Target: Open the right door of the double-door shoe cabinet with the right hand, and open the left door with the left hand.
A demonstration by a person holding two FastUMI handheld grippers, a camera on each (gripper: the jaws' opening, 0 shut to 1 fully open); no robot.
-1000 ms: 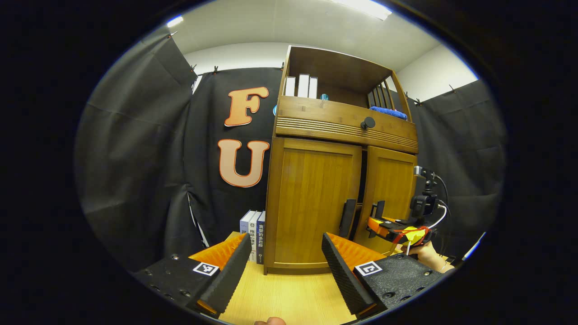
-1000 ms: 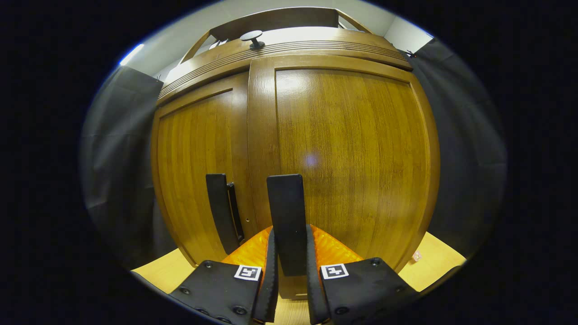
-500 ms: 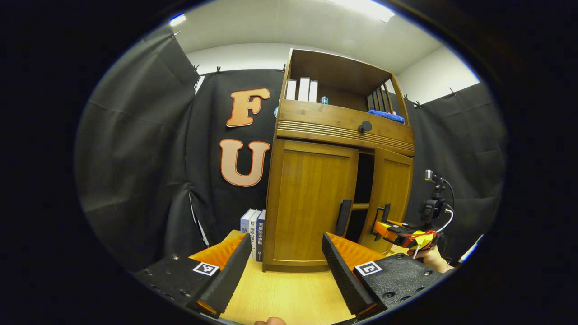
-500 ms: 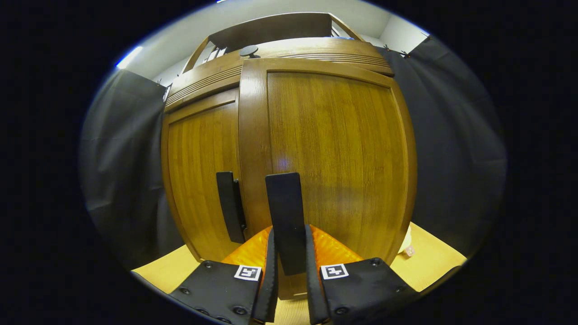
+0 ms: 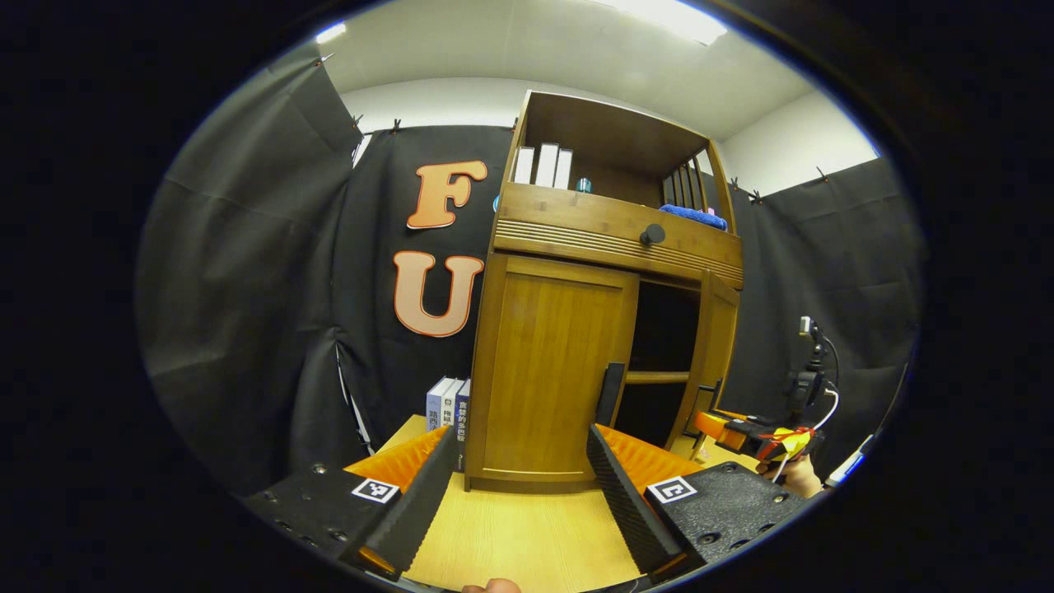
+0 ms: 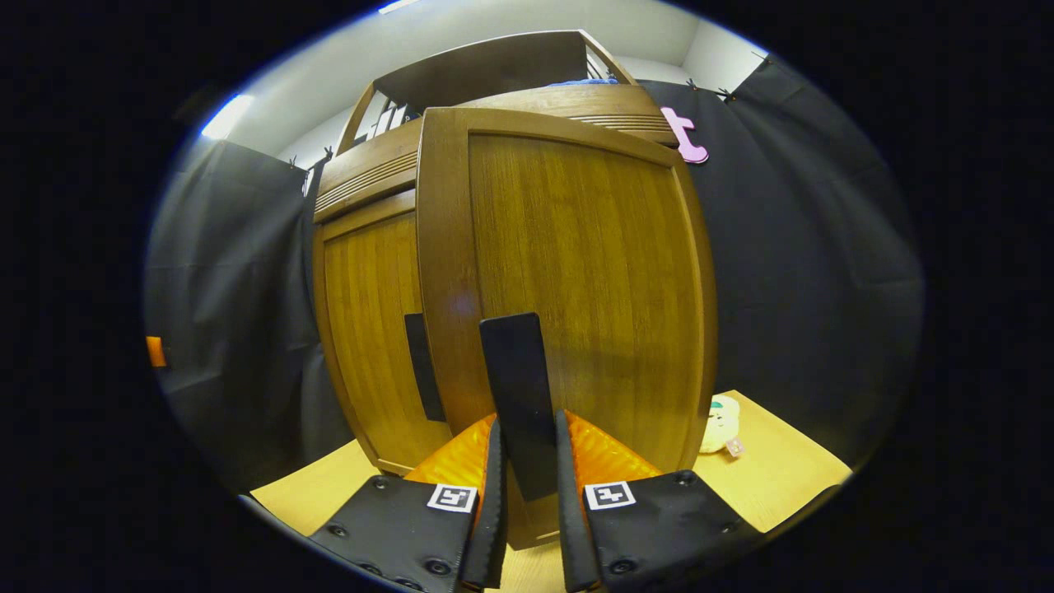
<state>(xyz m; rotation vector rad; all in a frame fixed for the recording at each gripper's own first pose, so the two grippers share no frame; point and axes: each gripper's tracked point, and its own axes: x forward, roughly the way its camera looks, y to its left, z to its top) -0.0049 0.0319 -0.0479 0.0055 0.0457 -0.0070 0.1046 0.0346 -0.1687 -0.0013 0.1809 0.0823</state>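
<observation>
Books (image 5: 449, 408) stand left of the cabinet (image 5: 609, 226) on the table (image 5: 519, 535). The left gripper (image 5: 519, 486), fingers apart and empty, faces the closed left door (image 5: 552, 371). The right door (image 6: 576, 280) stands ajar, its handle (image 6: 515, 395) clamped between the right gripper's (image 6: 527, 494) fingers. A small plush (image 6: 720, 424) lies rightmost.

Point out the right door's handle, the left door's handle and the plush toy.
right door's handle (image 6: 517, 395), right gripper view, middle of bar.
left door's handle (image 5: 610, 394), left gripper view, mid bar.
plush toy (image 6: 719, 422), right gripper view, its body.
</observation>
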